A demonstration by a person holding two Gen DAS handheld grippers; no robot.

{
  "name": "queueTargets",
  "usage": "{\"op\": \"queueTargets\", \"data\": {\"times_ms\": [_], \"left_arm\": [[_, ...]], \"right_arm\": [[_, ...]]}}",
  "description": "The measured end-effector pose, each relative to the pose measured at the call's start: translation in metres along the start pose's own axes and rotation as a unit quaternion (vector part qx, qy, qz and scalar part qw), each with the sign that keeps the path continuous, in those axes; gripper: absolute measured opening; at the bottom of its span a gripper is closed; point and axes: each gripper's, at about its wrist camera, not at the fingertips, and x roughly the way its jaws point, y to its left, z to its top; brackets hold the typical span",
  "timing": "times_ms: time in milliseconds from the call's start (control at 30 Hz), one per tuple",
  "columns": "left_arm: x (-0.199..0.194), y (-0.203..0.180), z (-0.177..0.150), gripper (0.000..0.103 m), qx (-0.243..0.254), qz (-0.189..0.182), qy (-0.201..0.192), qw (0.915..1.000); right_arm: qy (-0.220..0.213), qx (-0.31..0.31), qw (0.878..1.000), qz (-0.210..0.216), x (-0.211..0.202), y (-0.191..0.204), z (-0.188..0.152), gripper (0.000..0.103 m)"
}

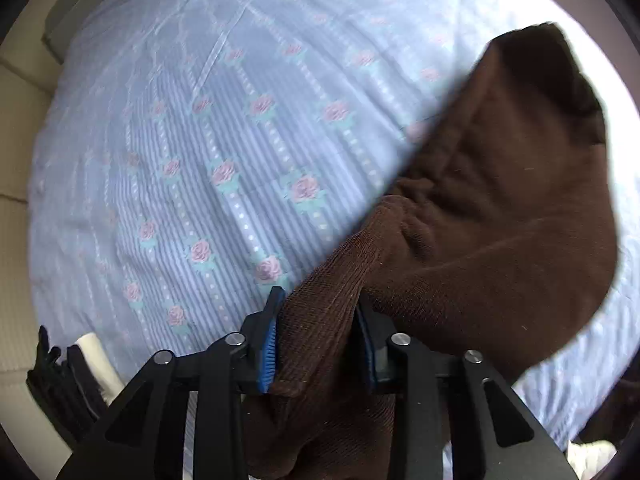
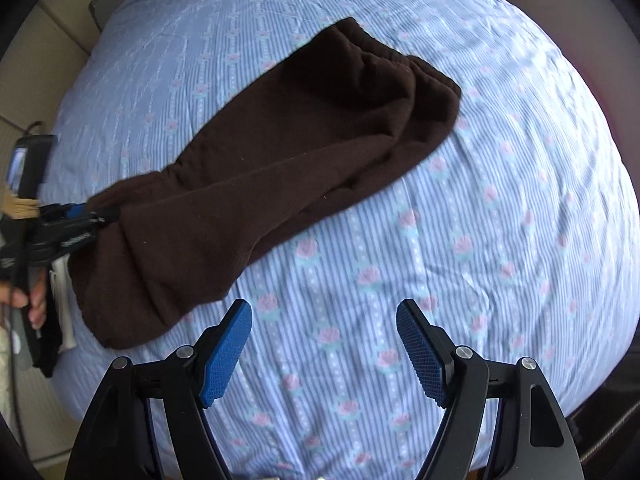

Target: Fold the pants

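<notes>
Dark brown pants (image 2: 280, 168) lie folded lengthwise on a bed with a blue striped, rose-patterned sheet (image 2: 480, 240). Their waistband end lies at the far right and their cuffs at the left. My left gripper (image 1: 318, 320) is shut on the ribbed cuff end of the pants (image 1: 480, 208) and lifts it off the sheet; it also shows at the left edge of the right wrist view (image 2: 80, 220). My right gripper (image 2: 324, 332) is open and empty, above bare sheet just right of the pants' near edge.
Beige tiled floor (image 1: 20, 160) lies past the bed's left edge. A dark garment and a white object (image 1: 68, 376) sit at the bed's left side. A person's hand (image 2: 28, 296) holds the left gripper's handle.
</notes>
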Motion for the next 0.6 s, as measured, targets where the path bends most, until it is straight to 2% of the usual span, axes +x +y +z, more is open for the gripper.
{"op": "queueTargets", "data": {"times_ms": [33, 100, 167, 200, 233, 267, 333, 433, 500, 600], "left_arm": [[0.001, 0.000, 0.000, 0.045, -0.006, 0.012, 0.002, 0.9999], [-0.010, -0.002, -0.003, 0.046, -0.005, 0.024, -0.014, 0.9996], [-0.040, -0.006, -0.014, 0.055, 0.019, 0.040, -0.060, 0.9972], [-0.055, -0.009, -0.022, 0.064, 0.028, 0.048, -0.085, 0.9948], [-0.072, -0.012, -0.031, 0.070, 0.041, 0.056, -0.117, 0.9907], [-0.088, -0.016, -0.042, 0.072, 0.055, 0.058, -0.144, 0.9864], [-0.115, -0.030, -0.065, 0.073, 0.078, 0.044, -0.173, 0.9808], [-0.136, -0.068, -0.096, 0.072, 0.114, 0.015, -0.196, 0.9738], [-0.139, -0.101, -0.113, 0.072, 0.144, 0.005, -0.213, 0.9664], [-0.126, -0.158, -0.127, 0.065, 0.187, 0.006, -0.223, 0.9567]], "right_arm": [[0.002, -0.003, 1.000, 0.001, 0.002, 0.001, 0.003, 0.076], [0.005, -0.008, 1.000, 0.003, 0.004, 0.001, 0.004, 0.076], [0.007, -0.008, 1.000, 0.008, 0.004, -0.002, 0.001, 0.076], [0.006, -0.007, 1.000, 0.012, 0.004, -0.004, -0.001, 0.076], [0.008, -0.005, 1.000, 0.015, 0.002, -0.008, -0.004, 0.076], [0.008, -0.003, 1.000, 0.017, 0.000, -0.010, -0.007, 0.076], [0.005, -0.001, 1.000, 0.023, -0.005, -0.019, -0.016, 0.076], [0.004, 0.003, 1.000, 0.028, -0.011, -0.030, -0.026, 0.076], [0.003, 0.011, 0.999, 0.031, -0.016, -0.040, -0.034, 0.076], [0.002, 0.022, 0.999, 0.033, -0.021, -0.055, -0.044, 0.076]]}}
